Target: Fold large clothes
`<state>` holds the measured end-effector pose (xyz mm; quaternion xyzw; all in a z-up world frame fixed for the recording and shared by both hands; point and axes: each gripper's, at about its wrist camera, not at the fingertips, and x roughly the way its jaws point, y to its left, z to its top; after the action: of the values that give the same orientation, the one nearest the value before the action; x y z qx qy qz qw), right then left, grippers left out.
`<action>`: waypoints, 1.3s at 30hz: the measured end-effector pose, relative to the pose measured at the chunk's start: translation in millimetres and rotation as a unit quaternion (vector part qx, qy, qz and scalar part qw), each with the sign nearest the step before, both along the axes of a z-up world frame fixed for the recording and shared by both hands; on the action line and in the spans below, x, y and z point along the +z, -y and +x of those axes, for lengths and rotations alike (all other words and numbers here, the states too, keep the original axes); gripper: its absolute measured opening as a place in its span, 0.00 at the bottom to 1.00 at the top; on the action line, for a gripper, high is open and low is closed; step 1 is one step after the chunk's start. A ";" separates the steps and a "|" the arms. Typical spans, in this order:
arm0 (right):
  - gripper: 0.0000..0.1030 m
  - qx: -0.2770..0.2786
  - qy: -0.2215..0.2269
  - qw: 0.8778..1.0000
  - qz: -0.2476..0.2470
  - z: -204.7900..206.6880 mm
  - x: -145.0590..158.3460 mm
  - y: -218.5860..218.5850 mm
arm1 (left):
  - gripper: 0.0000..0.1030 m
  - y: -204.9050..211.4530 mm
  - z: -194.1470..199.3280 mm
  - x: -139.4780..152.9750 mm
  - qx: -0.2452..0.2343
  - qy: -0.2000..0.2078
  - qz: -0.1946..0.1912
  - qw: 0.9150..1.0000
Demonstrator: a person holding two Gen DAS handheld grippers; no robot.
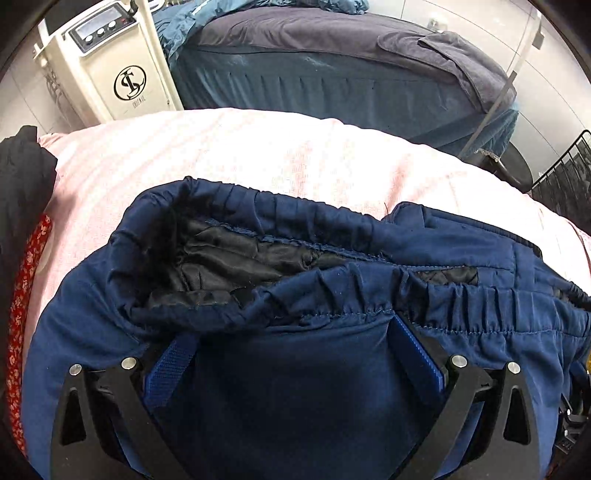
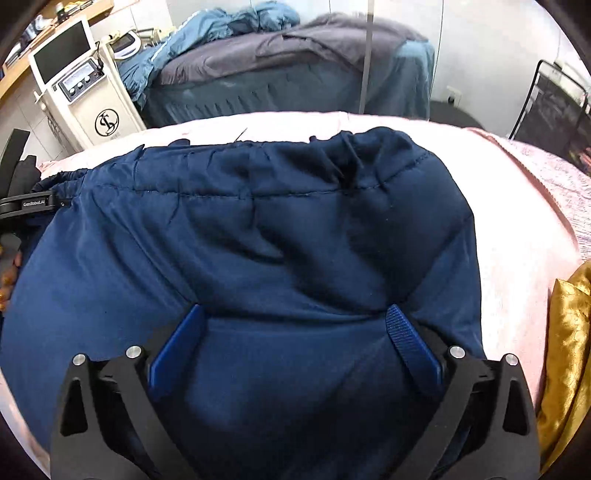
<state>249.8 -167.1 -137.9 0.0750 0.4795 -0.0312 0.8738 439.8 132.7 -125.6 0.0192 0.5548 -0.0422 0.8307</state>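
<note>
My jaws: two grippers, one in each hand; both stand spread wide over the same garment; four blue pads in all, two per gripper.
Left gripper [image 1: 291, 334]: fingers far apart; navy cloth bulges up between them; the pads lie against the fabric at either side, yet I cannot see them pinching anything.
Right gripper [image 2: 295, 325]: jaws at their widest; cloth lies between and under the pads [image 2: 177, 350]; nothing is clamped.
Navy jacket [image 2: 258, 240]: one large padded garment; it lies spread on the pink bedcover [image 1: 240, 147], right beneath both my grippers; its gathered elastic hem [image 1: 332, 306] faces away from me.
Lining: one black quilted lining [image 1: 229, 258], seen through the open hem in the left wrist view.
Beside it, left: one dark garment [image 1: 22, 177] and one red floral cloth [image 1: 22, 295] at the left edge of the bedcover.
Beside it, right: one gold satin cloth [image 2: 569, 332] at the right edge, close to the jacket but apart from it.
Other tool in view: part of my left gripper, with a printed label, [image 2: 33, 205] shows at the left rim of the right wrist view, touching the jacket's hem.
Beyond the bed: one cream machine [image 1: 110, 66] with three knobs and a round logo; one second bed [image 1: 332, 66] with a grey cover and teal skirt; blue bedding [image 2: 229, 26] heaped on it; one black wire rack [image 1: 565, 177] at far right.
</note>
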 end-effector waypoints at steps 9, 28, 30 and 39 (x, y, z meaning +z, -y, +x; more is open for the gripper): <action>0.95 0.005 -0.007 1.000 0.000 -0.9 5.9 -7.8 | 0.94 6.2 -23.7 18.7 -0.012 0.035 0.027 0.999; 0.95 -0.049 0.017 0.998 0.037 -206.6 46.4 49.8 | 0.94 -120.2 -257.3 56.5 0.017 0.107 -0.062 0.992; 0.95 -0.059 0.010 0.997 0.051 -215.7 41.9 57.2 | 0.94 -126.6 -266.3 51.4 0.026 0.099 -0.069 0.992; 0.95 -0.047 0.010 0.996 0.074 -201.2 48.8 60.2 | 0.94 -112.6 -265.0 64.0 0.006 0.117 -0.071 0.991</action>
<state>48.6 -227.3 -89.1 0.1620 0.4676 -0.0360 0.8682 174.8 245.3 -61.6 -0.0384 0.4493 -0.0738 0.8895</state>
